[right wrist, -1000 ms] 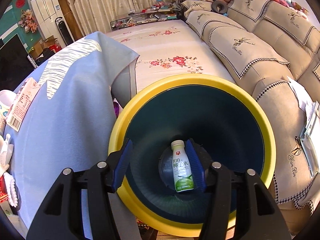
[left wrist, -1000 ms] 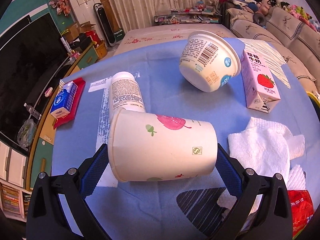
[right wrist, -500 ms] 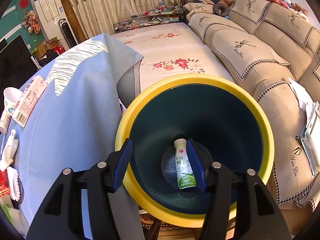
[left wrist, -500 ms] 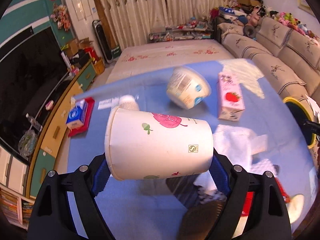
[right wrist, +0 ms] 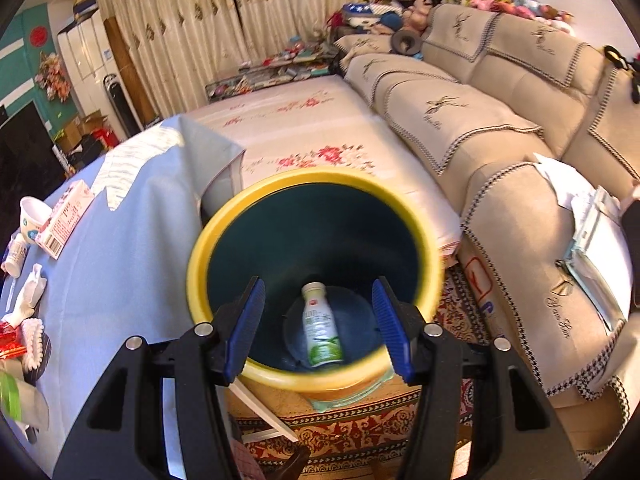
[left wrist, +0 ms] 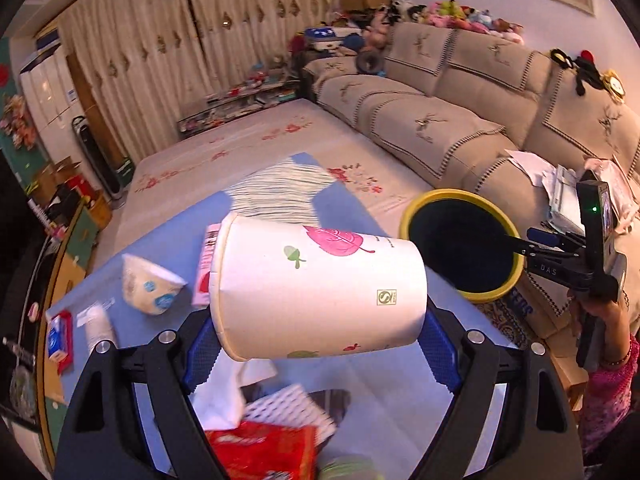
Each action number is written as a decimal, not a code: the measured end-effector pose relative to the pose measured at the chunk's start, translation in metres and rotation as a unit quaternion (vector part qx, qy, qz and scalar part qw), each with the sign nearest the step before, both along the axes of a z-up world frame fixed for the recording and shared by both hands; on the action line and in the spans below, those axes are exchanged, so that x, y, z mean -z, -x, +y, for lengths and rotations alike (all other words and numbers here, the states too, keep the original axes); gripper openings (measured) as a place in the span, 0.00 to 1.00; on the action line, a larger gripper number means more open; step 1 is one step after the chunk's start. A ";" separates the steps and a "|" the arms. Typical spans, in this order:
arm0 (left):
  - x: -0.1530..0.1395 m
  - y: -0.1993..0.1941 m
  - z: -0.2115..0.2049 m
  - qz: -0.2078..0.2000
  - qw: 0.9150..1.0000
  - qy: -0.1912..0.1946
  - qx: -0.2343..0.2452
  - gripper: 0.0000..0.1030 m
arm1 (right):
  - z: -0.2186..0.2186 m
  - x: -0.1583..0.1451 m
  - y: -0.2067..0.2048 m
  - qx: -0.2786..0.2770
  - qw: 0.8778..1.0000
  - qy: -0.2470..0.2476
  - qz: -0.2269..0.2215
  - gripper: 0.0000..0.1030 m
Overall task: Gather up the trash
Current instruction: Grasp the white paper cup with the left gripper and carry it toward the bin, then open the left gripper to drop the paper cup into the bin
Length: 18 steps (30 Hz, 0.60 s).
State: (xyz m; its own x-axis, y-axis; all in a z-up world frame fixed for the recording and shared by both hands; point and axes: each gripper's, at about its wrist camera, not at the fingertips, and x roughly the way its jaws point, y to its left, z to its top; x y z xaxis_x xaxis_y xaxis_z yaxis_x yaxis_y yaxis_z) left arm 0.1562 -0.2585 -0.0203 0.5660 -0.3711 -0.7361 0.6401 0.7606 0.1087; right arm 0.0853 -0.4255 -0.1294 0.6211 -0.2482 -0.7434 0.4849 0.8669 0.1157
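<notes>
My left gripper is shut on a white paper cup with a pink leaf print, held on its side high above the blue-clothed table. The yellow-rimmed dark bin stands off the table's right edge. My right gripper is open and empty above the bin's mouth; it also shows in the left wrist view. A small white-green bottle lies at the bin's bottom.
On the table are a yogurt tub, a pink milk carton, a white bottle, white tissues and a red wrapper. A beige sofa stands right of the bin.
My left gripper has lifted the paper cup off the table and swung right toward the bin. My right gripper has risen a little above the bin and stays open.
</notes>
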 end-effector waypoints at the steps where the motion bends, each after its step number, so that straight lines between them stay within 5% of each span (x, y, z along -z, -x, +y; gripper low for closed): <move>1: 0.003 0.001 -0.022 0.009 1.000 -0.001 0.019 0.81 | -0.003 -0.002 0.009 0.005 1.000 0.000 -0.005 0.52; 8: 0.037 -0.009 -0.141 0.064 0.993 -0.032 0.094 0.81 | -0.025 -0.006 0.057 0.033 0.999 -0.006 -0.023 0.52; 18: 0.104 -0.049 -0.239 0.123 0.984 -0.078 0.103 0.84 | -0.054 0.000 0.090 0.065 0.997 -0.027 -0.033 0.55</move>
